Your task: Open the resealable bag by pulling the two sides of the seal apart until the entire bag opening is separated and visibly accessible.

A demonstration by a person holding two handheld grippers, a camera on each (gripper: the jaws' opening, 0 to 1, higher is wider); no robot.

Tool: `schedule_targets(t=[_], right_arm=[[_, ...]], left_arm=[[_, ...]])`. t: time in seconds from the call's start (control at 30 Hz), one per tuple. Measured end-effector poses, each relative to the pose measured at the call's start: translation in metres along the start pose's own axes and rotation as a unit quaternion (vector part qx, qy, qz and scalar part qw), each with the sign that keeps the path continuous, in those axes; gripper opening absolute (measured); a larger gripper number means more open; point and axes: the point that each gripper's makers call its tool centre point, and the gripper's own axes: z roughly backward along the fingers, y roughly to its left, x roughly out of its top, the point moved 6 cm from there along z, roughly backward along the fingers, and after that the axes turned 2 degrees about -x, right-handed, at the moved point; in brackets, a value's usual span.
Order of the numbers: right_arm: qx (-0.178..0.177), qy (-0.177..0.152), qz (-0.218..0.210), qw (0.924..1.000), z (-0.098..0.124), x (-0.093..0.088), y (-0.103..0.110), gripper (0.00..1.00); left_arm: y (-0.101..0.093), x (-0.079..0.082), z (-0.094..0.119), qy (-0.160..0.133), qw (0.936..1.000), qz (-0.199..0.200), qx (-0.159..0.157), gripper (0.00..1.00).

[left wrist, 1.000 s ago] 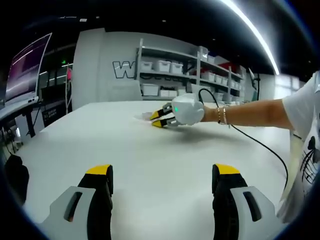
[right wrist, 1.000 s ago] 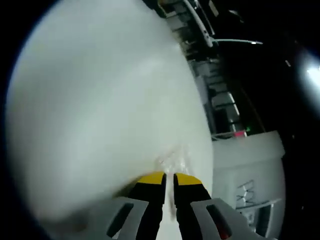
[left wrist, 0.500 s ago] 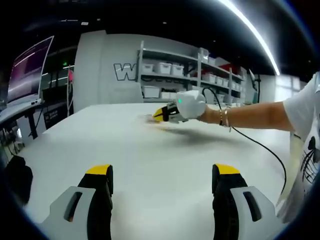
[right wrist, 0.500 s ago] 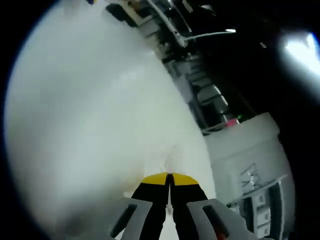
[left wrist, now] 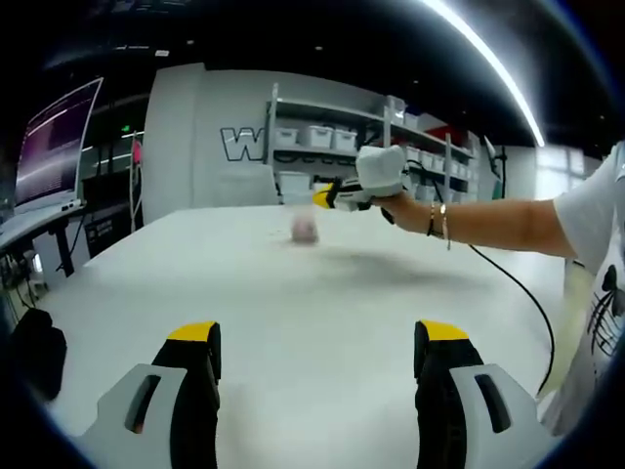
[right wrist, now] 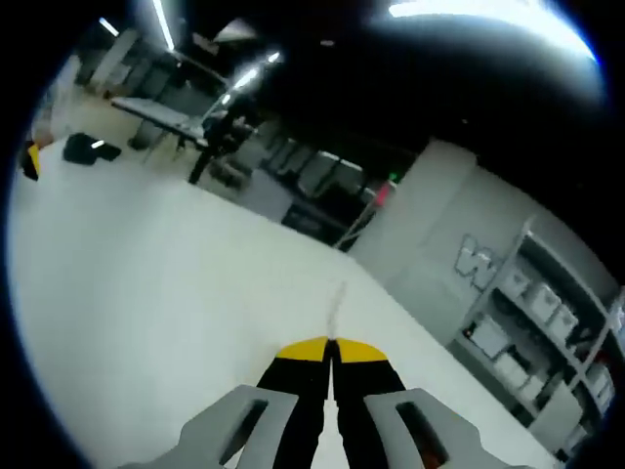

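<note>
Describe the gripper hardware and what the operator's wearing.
Left gripper: black jaws with yellow tips on grey mounts. Right gripper: the same jaws and tips, with a white housing and trailing black cable. The person wears wrist bracelets and a white printed T-shirt.

You see the bag as a blurred pale smudge hanging below the right gripper, its seal too faint to judge, only a thin edge shows past your pinched right jaws, and your left jaws run off the bottom edge.
</note>
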Motion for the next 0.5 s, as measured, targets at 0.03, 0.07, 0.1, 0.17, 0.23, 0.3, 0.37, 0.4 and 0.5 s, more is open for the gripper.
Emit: schedule_targets(t=[0.03, 0.07, 0.1, 0.17, 0.23, 0.3, 0.37, 0.4, 0.5], right_arm=[[-0.004, -0.001, -0.007, 1.0, 0.001, 0.001, -0.003, 0.0], [-0.006, -0.003, -0.012, 0.9999, 0.002, 0.002, -0.005, 0.0], [-0.006, -0.005, -0.015, 0.9999, 0.002, 0.004, -0.005, 0.0], [-0.007, -0.007, -0.017, 0.9998, 0.003, 0.005, -0.005, 0.0], [-0.007, -0.01, -0.018, 0.9998, 0.004, 0.008, -0.004, 0.0], [-0.007, -0.012, -0.018, 0.9998, 0.005, 0.011, -0.003, 0.0], [-0.007, -0.012, -0.016, 0.9998, 0.005, 0.013, -0.001, 0.0], [-0.008, -0.012, -0.015, 0.9998, 0.006, 0.014, -0.001, 0.0], [-0.011, -0.015, -0.014, 0.9997, 0.007, 0.017, -0.001, 0.0]], left_arm=[[0.0, 0.0, 0.0, 0.0, 1.0, 0.0, 0.0, 0.8], [0.0, 0.001, 0.001, -0.001, 1.0, -0.001, 0.0, 0.8], [-0.001, 0.001, 0.001, -0.002, 1.0, -0.001, 0.0, 0.8], [-0.001, 0.002, 0.002, -0.004, 1.0, -0.002, 0.0, 0.8], [-0.002, 0.003, 0.004, -0.006, 1.0, -0.002, 0.0, 0.8], [-0.002, 0.003, 0.005, -0.007, 1.0, -0.002, 0.0, 0.8], [-0.003, 0.003, 0.006, -0.008, 1.0, -0.002, 0.0, 0.8], [-0.003, 0.003, 0.007, -0.009, 1.0, -0.002, 0.0, 0.8], [-0.004, 0.003, 0.008, -0.009, 1.0, -0.003, -0.001, 0.8]])
